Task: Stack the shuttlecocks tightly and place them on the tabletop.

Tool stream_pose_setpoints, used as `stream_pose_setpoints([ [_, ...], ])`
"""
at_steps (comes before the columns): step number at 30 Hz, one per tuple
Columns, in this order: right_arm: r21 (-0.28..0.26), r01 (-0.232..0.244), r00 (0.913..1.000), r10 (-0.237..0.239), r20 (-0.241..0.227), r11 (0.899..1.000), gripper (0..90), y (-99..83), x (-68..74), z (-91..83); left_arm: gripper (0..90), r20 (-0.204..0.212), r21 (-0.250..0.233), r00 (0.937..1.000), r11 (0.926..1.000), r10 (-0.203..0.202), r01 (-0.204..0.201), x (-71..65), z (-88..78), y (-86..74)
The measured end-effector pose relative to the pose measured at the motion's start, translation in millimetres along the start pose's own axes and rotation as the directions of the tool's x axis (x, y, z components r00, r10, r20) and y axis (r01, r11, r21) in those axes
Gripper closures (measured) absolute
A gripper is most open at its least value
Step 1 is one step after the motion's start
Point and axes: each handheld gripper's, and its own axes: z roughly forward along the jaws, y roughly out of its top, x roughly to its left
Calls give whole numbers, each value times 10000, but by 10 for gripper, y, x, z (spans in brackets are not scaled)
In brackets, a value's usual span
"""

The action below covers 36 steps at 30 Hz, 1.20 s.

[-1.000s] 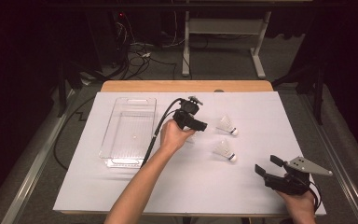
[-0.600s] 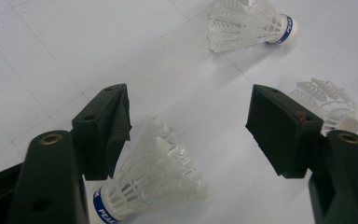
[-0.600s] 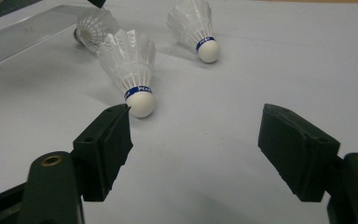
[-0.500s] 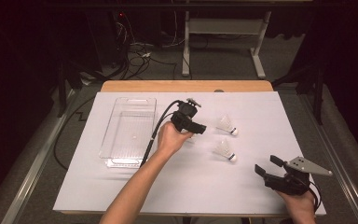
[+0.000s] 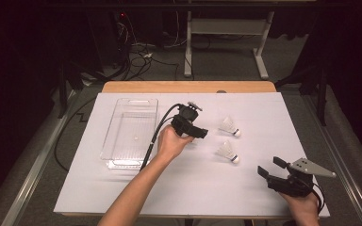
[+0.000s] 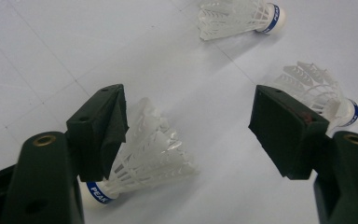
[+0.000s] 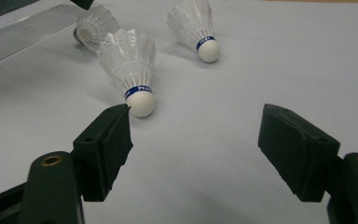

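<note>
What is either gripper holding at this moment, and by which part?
Nothing is held. The left gripper stands open over a shuttlecock lying on the table, whose feathers are by one jaw. The right gripper is open too, apart from the others.

Three white feathered shuttlecocks, each with a blue band above a white cork, lie on their sides on the white surface. The nearest shuttlecock (image 6: pixel 140 158) sits at the lower left of the left gripper view, cork toward the bottom left corner, skirt fanned toward the centre. The second shuttlecock (image 6: pixel 324 95) lies at the right edge of that view, cork pointing right. The third shuttlecock (image 6: pixel 240 16) rests at the top, also with its cork to the right.
</note>
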Motion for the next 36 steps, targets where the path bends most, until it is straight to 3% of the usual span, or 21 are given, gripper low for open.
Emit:
stream_pose_setpoints([
  [36,65,23,10000,-24,15,10000,260,-1,2,8,298,37,-270,10000,9996,28,-27,-44,-190,-274],
])
